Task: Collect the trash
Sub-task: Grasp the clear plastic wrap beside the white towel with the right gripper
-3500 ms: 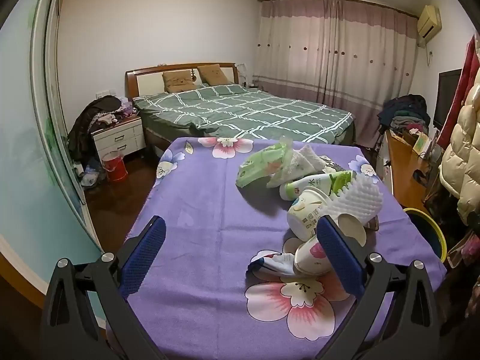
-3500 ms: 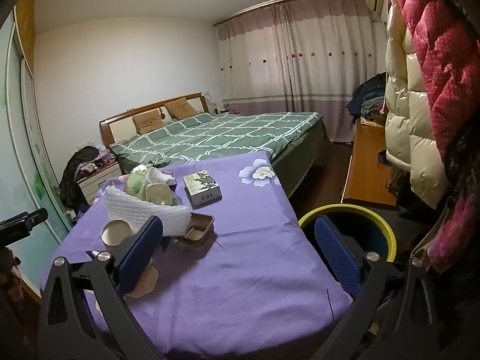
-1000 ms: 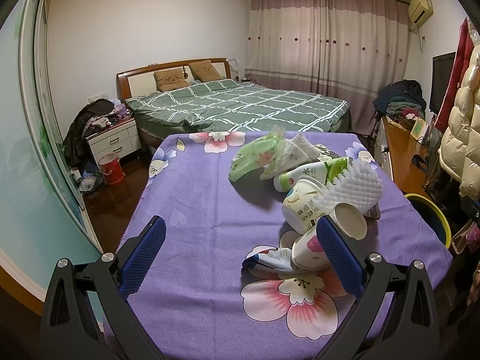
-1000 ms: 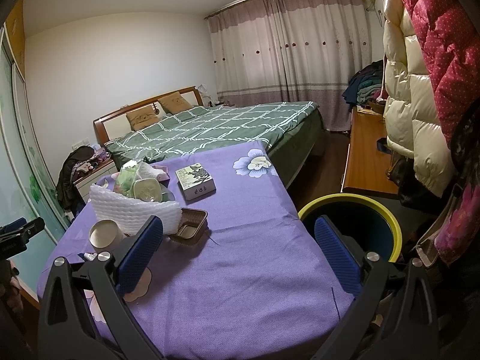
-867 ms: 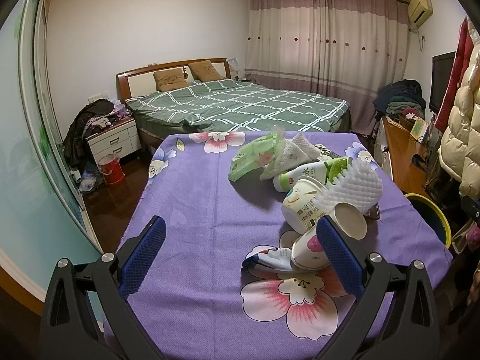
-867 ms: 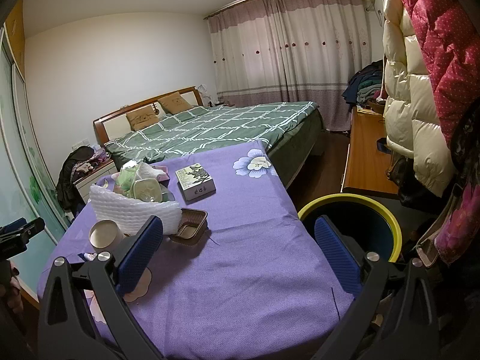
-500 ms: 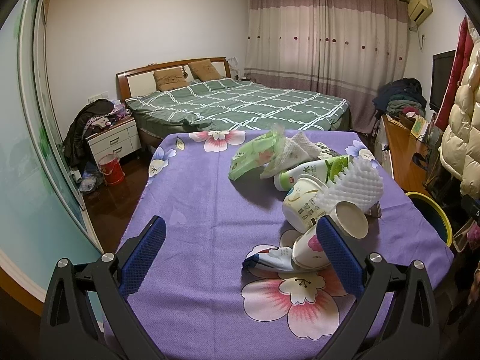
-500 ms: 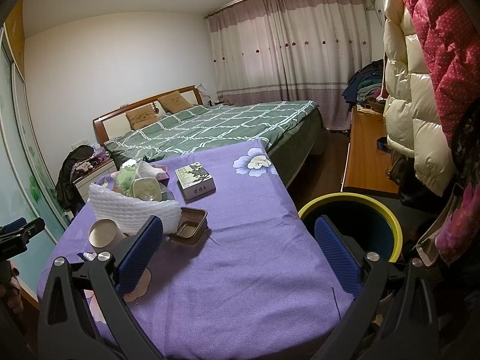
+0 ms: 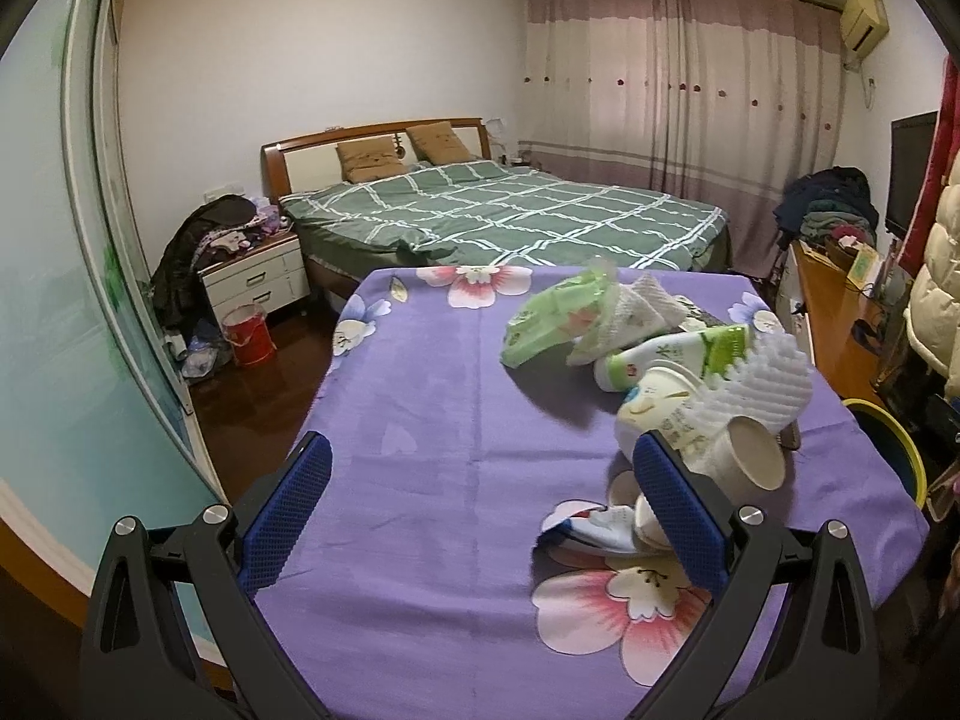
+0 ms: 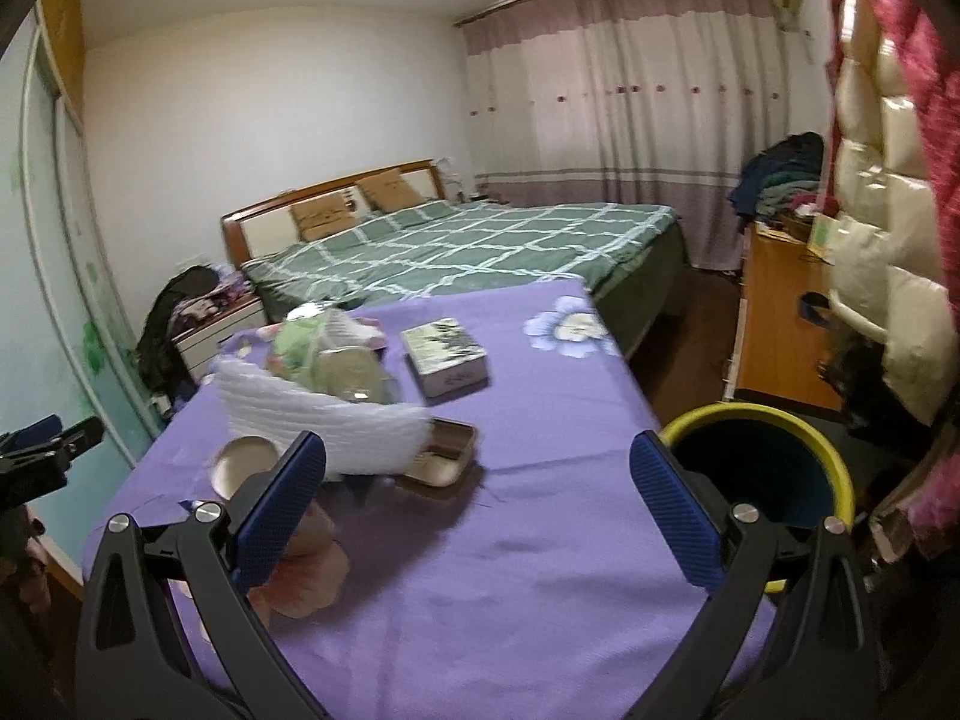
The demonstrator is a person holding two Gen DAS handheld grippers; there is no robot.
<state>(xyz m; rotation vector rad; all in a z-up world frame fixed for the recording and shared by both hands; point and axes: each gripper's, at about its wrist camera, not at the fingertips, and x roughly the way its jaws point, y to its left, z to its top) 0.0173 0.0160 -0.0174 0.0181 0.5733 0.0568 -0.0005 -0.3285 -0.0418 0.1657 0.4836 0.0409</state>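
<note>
1. Trash lies in one heap on my purple flowered tablecloth (image 9: 432, 420), toward its right side in my left wrist view. I go through that view left to right.
2. My left gripper (image 9: 480, 516) hangs over the near edge of the table, its blue pads spread wide with nothing between them.
3. The green wipes packet (image 9: 540, 318) is the leftmost and farthest piece, leaning against a white mesh wrapper (image 9: 636, 315).
4. Just right of that, a white and green bottle (image 9: 672, 354) lies on its side.
5. In front of it a printed paper cup (image 9: 660, 414) is tipped over, touching a white foam sheet (image 9: 762, 384).
6. A plain paper cup (image 9: 750, 462) lies with its mouth toward me; a crumpled wrapper (image 9: 588, 525) sits nearest, by my right pad.
7. The yellow-rimmed bin (image 10: 774, 420) stands on the floor just beside the table's right edge.
8. In my right wrist view, my right gripper (image 10: 480, 510) is equally wide open and empty, above the near cloth. A brown tray (image 10: 444, 456) touches the foam there, with a small box (image 10: 447, 357) behind it.
</note>
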